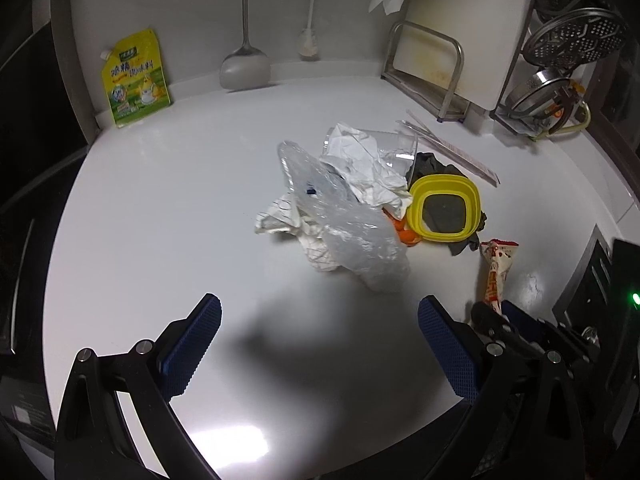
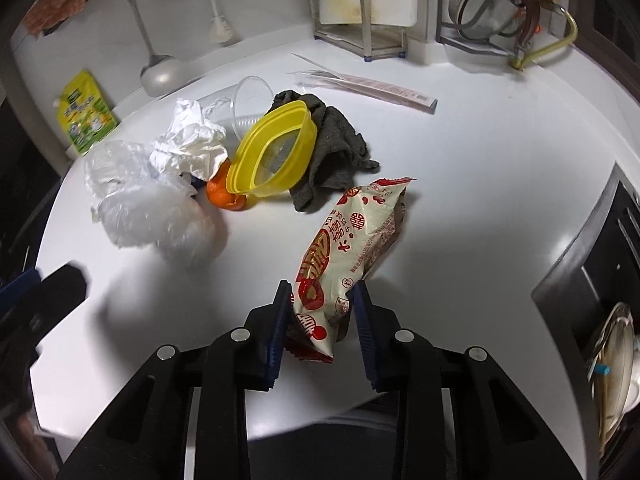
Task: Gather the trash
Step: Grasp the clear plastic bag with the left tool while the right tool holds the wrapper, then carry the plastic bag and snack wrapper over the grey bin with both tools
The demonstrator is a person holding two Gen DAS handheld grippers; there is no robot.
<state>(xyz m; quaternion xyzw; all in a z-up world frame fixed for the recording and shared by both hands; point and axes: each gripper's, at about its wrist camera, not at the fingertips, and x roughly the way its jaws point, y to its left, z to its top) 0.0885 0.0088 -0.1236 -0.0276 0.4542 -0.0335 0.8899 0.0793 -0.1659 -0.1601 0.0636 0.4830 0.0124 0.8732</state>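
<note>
White kitchen counter [image 1: 160, 200], cluttered in the middle, utensils hanging on the back wall, dish rack off to the right.

Right gripper [image 2: 322, 300]: jaws narrowed around the near end of a red-and-cream snack wrapper [image 2: 352, 240], both blue pads against its sides. Reads as a grip. Wrapper's far end points toward the pile; can't tell whether it's lifted off the counter or still resting on it.

Left gripper [image 1: 320, 320]: jaws wide apart, nothing between them, hanging above bare counter just short of the pile.

Pile, close together and partly overlapping: clear plastic bag [image 1: 344, 232], crumpled white paper [image 1: 364, 164], clear plastic cup [image 2: 248, 104] on its side, orange [image 2: 224, 196], yellow lid [image 2: 272, 156] leaning on a grey rag [image 2: 336, 144]. Long chopstick sleeve [image 2: 380, 88] lies apart behind them.

Step in hand, my read: first pick, wrapper being secured. Next move calls for lifting it clear without the foil slipping, then carrying it to a bin. Left could go for the plastic bag, nearest to it; flimsy, so pinch a fold rather than the bulk.

Unknowns:
- No bin in either view.
- Lid and rag may not be trash; can't decide from here.
- Whatever is under the paper and bag is hidden.
- Wrapper contents, full or empty, not discernible.
- Right gripper in the left view is mostly cut off at the edge.
</note>
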